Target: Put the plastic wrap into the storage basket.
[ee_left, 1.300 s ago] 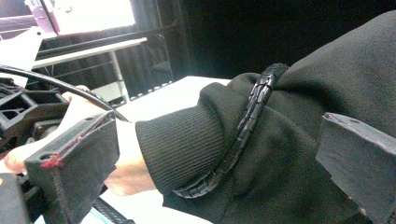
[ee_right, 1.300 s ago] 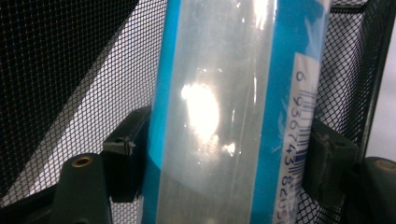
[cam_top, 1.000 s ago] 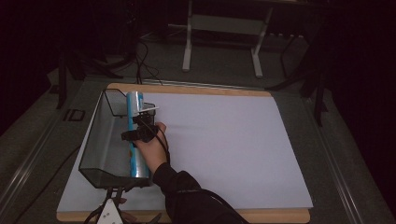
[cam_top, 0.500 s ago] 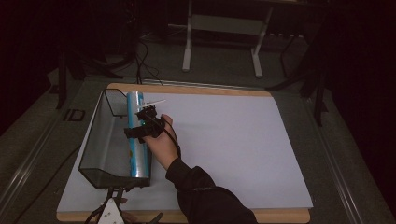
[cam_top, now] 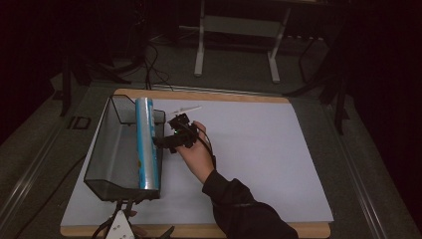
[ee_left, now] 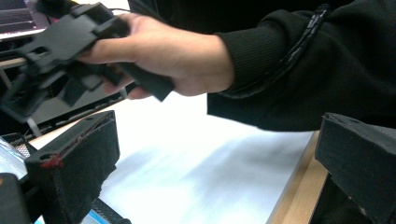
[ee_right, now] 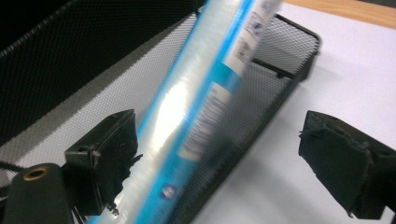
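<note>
A long clear roll with a blue label [cam_top: 145,144] lies along the right rim of a black mesh basket [cam_top: 112,149] on the left of the white sheet. My right gripper [cam_top: 161,142] sits just right of the roll, held by a hand, pointing left at it. In the right gripper view the roll [ee_right: 205,93] runs slantwise between the open jaws of the right gripper [ee_right: 222,140], close to the left jaw, over the basket's mesh [ee_right: 70,93]. My left gripper [cam_top: 119,226] rests at the board's front edge. In its own view the left gripper [ee_left: 215,149] is open on nothing.
The white sheet [cam_top: 259,159] covers a wooden board [cam_top: 209,230], with bare room right of the hand. A thin white stick [cam_top: 186,108] lies behind the right gripper. Stand legs and cables [cam_top: 234,55] are on the dark floor beyond.
The hand with the right gripper has shifted a little to the right, off the basket's rim. The roll and basket have stayed put, as has the left gripper.
</note>
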A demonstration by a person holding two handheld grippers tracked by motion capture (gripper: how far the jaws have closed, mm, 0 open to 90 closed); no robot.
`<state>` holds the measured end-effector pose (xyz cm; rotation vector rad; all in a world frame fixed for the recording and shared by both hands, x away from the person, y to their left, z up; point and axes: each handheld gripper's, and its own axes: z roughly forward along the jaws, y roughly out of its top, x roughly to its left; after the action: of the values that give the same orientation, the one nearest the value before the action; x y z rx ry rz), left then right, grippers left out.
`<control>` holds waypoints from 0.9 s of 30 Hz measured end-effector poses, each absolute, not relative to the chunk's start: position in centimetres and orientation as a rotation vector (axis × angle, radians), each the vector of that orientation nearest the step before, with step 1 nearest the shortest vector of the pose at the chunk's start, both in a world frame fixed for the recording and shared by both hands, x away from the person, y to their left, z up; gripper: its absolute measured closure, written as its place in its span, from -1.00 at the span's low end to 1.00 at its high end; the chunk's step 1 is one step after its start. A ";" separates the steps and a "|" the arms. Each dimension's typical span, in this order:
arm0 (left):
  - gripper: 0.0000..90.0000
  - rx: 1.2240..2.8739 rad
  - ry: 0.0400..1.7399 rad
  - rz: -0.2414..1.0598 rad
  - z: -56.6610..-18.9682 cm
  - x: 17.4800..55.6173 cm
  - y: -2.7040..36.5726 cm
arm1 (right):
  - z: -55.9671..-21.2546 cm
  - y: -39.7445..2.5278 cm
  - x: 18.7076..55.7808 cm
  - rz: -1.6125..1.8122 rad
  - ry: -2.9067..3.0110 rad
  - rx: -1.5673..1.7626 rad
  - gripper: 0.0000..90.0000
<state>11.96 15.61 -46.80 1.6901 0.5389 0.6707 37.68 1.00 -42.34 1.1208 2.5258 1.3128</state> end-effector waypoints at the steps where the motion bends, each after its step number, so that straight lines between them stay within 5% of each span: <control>1: -0.98 1.692 0.539 0.672 -46.8 12.0 15.6 | -42.3 0.5 37.6 1.316 2.528 1.124 -0.75; 27: -0.98 1.700 0.546 0.671 -46.9 12.1 15.3 | -43.0 -9.7 33.8 1.349 2.511 1.048 -0.74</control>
<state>12.10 15.30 -46.90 1.7003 0.5460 0.6710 33.76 -9.68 -43.00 1.0476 2.5114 1.3488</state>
